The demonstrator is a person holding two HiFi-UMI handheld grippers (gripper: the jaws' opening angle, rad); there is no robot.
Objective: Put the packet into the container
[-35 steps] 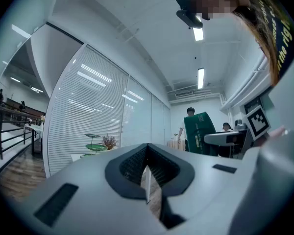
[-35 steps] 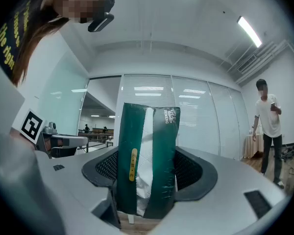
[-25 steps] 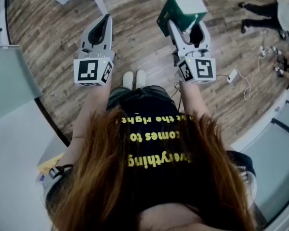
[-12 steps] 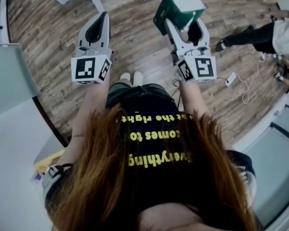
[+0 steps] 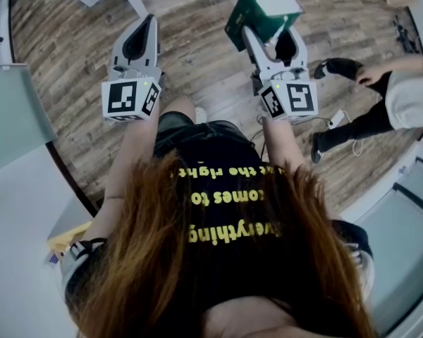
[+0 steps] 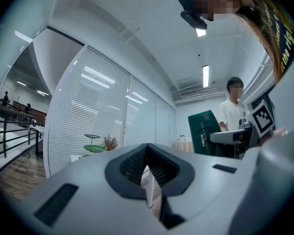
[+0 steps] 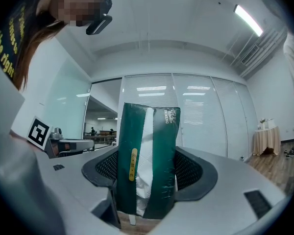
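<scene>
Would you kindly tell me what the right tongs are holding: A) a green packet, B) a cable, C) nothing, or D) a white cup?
A: in the right gripper view, the right tongs are clamped on the green packet, which sticks up between them.
</scene>
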